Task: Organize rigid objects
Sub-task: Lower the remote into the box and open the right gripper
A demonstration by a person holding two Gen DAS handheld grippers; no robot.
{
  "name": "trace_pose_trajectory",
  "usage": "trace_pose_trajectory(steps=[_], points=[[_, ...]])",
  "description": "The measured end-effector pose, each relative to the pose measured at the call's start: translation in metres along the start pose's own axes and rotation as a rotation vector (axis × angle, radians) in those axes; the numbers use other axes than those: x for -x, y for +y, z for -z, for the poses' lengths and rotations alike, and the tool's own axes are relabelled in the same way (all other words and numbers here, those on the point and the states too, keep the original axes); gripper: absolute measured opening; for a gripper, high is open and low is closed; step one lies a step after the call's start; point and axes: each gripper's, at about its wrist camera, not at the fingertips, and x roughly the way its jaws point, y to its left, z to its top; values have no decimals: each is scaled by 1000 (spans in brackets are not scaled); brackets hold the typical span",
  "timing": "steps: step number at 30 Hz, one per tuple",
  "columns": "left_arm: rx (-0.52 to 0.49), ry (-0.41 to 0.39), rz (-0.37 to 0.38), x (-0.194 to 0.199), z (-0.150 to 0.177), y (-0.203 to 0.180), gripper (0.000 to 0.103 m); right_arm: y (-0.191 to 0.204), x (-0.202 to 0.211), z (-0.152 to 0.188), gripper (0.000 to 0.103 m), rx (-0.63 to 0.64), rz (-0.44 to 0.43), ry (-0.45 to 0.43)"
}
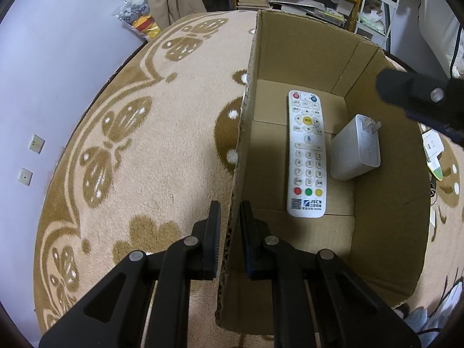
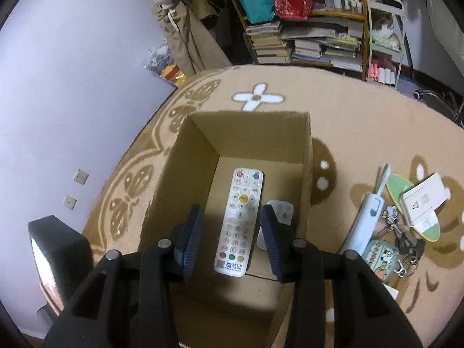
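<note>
An open cardboard box (image 1: pixel 388 203) (image 2: pixel 185 156) stands on the patterned rug. Inside it lie a white remote control (image 1: pixel 307 153) (image 2: pixel 239 220) and a white plug adapter (image 1: pixel 355 148) (image 2: pixel 279 207) to its right. My left gripper (image 1: pixel 230 211) is shut on the box's left wall, one finger outside and one inside. My right gripper (image 2: pixel 232 220) is open and empty, held above the box over the remote. The right gripper's dark body (image 1: pixel 420 98) shows at the right edge of the left wrist view.
On the rug right of the box lie a white-blue tube tool (image 2: pixel 368 226), a keyring with keys (image 2: pixel 403 237), a small printed pouch (image 2: pixel 380 256) and a white card box on a green disc (image 2: pixel 423 200). A cluttered bookshelf (image 2: pixel 304 37) stands behind. A dark device (image 2: pixel 55 258) stands at left.
</note>
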Motion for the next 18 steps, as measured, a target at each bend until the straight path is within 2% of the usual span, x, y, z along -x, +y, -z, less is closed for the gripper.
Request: trace_pose_trajectory(steps=[2,5,7,11,14,18], points=[[0,1,-1,0,0,0,13,-1,7,-2,47,-7,-6,-19],[-1,0,-1,0,0,0,13,-3,17,-3,67,-4,-11,-31],[0,1,0,0,0,0,13,-4,23,-3,72,6,-8,-34],[3,1,5,0,1,1,14,-12,36,-4,97,13,20,-48],[6,3,5,0,1,1,14,-23,48,-1,102,36,59,-65],[5,3,5,1,1,1,14,-45,59,6,103,27,93,-67]])
